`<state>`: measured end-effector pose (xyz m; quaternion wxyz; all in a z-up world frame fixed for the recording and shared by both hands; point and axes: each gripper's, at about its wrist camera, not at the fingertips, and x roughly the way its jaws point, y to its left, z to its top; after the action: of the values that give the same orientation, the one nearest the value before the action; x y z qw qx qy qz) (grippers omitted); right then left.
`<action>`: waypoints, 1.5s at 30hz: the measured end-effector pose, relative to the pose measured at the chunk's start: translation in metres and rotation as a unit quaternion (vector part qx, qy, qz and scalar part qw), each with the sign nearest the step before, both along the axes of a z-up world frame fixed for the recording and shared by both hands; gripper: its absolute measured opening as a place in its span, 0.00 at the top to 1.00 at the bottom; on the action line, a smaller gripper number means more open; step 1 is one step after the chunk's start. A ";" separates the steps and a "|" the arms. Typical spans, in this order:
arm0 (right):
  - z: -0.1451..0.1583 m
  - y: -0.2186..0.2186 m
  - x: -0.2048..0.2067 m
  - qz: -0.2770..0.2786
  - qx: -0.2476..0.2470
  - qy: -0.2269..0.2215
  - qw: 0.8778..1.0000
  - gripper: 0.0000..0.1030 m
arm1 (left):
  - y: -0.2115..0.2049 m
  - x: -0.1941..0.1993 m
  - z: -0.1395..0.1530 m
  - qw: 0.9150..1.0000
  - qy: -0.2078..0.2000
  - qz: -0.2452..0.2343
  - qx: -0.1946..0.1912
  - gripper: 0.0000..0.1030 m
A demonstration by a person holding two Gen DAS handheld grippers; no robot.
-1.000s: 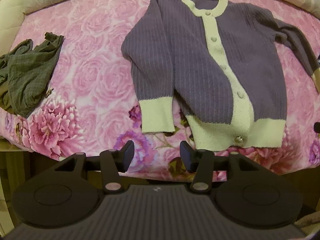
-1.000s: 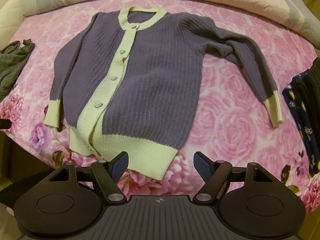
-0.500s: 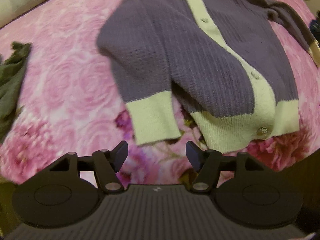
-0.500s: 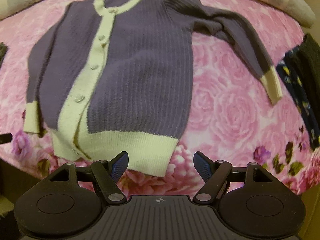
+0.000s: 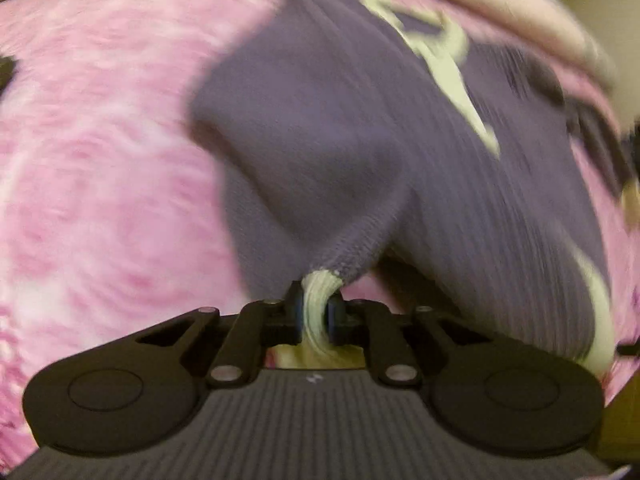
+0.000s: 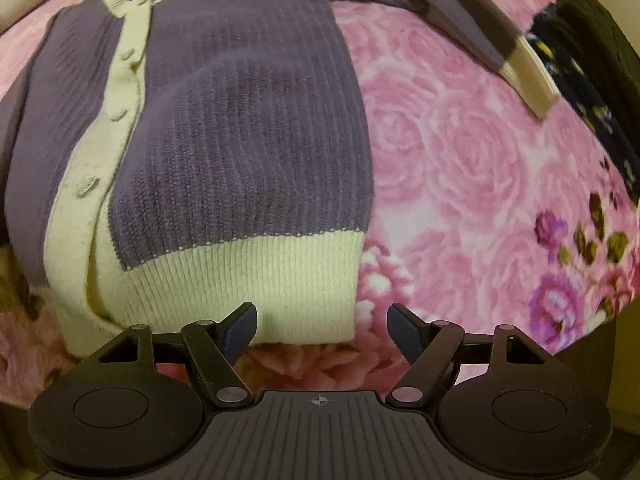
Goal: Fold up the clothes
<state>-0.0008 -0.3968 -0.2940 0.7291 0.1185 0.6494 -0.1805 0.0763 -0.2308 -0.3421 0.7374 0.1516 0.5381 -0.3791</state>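
Observation:
A purple knit cardigan with pale yellow trim and buttons lies face up on a pink floral bedspread. My left gripper is shut on the pale yellow cuff of the cardigan's left sleeve, and the sleeve is lifted and bunched toward the camera. This view is blurred. My right gripper is open, its jaws just in front of the yellow hem near the cardigan's bottom right corner. The other sleeve stretches out to the right, ending in a yellow cuff.
A dark floral garment lies at the right edge of the bed beside the far cuff. A pale blanket runs along the back. The bed's front edge is just below both grippers.
My left gripper has moved forward and closed on the left sleeve cuff, pulling it up. My right gripper has moved closer to the hem and stays open.

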 end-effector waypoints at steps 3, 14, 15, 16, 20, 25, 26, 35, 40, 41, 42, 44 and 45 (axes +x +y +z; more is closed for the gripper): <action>0.001 0.003 0.005 -0.021 0.000 -0.004 1.000 0.27 | 0.035 0.060 0.046 0.996 -0.074 0.040 -0.013 0.92; 0.008 0.023 0.023 -0.047 0.003 -0.034 0.998 0.27 | 0.119 0.267 0.092 0.969 -0.128 0.210 0.027 0.77; 0.010 0.024 0.022 -0.045 0.005 -0.039 0.998 0.27 | 0.120 0.263 0.086 0.969 -0.114 0.216 0.024 0.75; 0.011 0.023 0.021 -0.044 0.006 -0.044 0.998 0.27 | 0.122 0.258 0.078 0.971 -0.094 0.221 0.014 0.74; 0.013 -0.003 0.011 -0.077 0.003 -0.060 0.995 0.27 | 0.124 0.215 0.046 0.979 0.013 0.203 -0.023 0.74; 0.019 -0.075 -0.014 -0.196 0.022 -0.132 0.972 0.27 | 0.113 0.142 0.008 0.977 0.119 0.173 -0.034 0.74; 0.020 -0.091 -0.020 -0.216 0.023 -0.149 0.965 0.27 | 0.109 0.130 0.005 0.976 0.132 0.170 -0.034 0.74; 0.007 -0.201 0.000 -0.102 -0.138 -0.170 0.970 0.28 | 0.065 0.080 0.017 0.982 0.106 0.150 -0.032 0.74; -0.028 -0.236 0.045 0.041 -0.226 -0.129 0.965 0.28 | 0.048 0.057 0.021 0.983 0.083 0.161 -0.021 0.74; -0.034 -0.244 0.051 0.067 -0.213 -0.123 0.967 0.28 | 0.044 0.054 0.020 0.983 0.080 0.163 -0.017 0.74; -0.040 -0.251 0.057 0.093 -0.199 -0.116 0.969 0.48 | 0.042 0.051 0.019 0.983 0.077 0.166 -0.014 0.74; -0.033 -0.264 0.066 0.129 -0.171 -0.111 0.970 0.96 | 0.041 0.046 0.021 0.983 0.075 0.170 -0.009 0.74; -0.024 -0.270 0.070 0.143 -0.157 -0.111 0.971 0.96 | 0.040 0.044 0.023 0.982 0.074 0.172 -0.007 0.74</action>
<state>0.0690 -0.6665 -0.3185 0.8242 -0.0720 0.5384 -0.1599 0.1206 -0.1905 -0.3195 0.7508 0.0228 0.6066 -0.2604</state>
